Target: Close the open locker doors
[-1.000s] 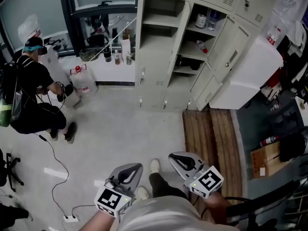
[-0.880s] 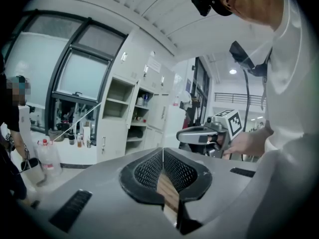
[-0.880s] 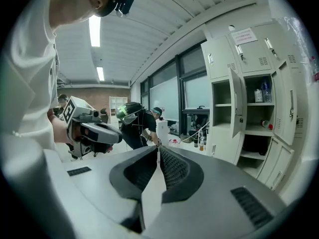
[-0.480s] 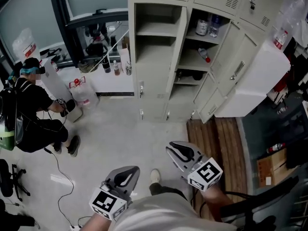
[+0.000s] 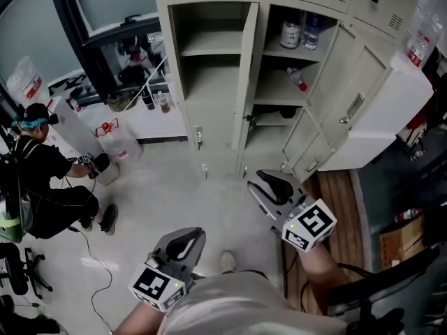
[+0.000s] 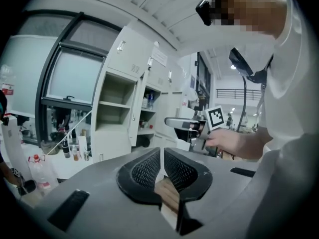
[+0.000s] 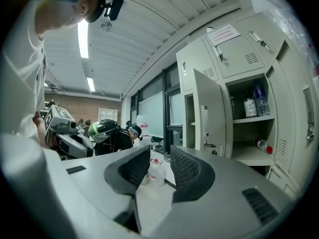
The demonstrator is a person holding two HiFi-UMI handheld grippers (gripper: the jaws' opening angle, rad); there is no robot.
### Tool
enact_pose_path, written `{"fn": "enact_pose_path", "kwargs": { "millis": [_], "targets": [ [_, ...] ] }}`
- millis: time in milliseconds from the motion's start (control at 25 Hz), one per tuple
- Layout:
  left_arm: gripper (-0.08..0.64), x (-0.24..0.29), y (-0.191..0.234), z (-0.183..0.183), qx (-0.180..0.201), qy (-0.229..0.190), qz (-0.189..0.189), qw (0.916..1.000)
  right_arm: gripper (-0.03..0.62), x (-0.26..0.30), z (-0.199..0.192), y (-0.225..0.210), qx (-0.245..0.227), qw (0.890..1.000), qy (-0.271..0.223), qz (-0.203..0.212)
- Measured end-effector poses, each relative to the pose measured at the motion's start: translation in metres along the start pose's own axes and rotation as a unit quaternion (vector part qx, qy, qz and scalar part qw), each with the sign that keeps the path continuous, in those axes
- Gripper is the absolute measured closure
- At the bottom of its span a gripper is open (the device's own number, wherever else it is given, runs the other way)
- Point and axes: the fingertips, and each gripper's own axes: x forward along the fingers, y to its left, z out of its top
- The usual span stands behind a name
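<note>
Locker doors (image 5: 246, 82): several ajar, awaiting a push.
Right gripper (image 5: 269, 180): held toward them, jaws just opening, spread, nothing between.
Left gripper (image 5: 192, 237): low, jaws pressed together, empty.

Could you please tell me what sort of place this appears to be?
Probably a locker corner in a lab or workshop: beige metal lockers with open doors, bottles stored inside, and a crouching person wearing a backpack.
</note>
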Motion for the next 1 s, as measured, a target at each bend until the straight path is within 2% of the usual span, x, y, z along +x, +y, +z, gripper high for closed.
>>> {"fn": "enact_pose_path", "kwargs": {
  "millis": [200,560,760,1000],
  "targets": [
    [0.541,0.023,0.009,0.007,-0.008,-0.003,-0.001,1.0000,0.476,0.022,0.011,-0.043,0.005,1.000,-0.009,0.015],
    [0.526,0.050,0.050,0.009,-0.006,0.006,-0.023,0.9997,0.472,0.064,0.037,-0.103,0.016,0.999,-0.033,0.022],
    [0.526,0.064,0.076,0.023,0.011,0.005,-0.046,0.9989,0.472,0.083,0.049,-0.121,0.022,0.999,-0.036,0.026],
    [0.526,0.083,0.101,0.040,0.022,-0.006,-0.070,0.9973,0.471,0.103,0.060,-0.130,0.023,0.998,-0.034,0.051]
  ]
}}
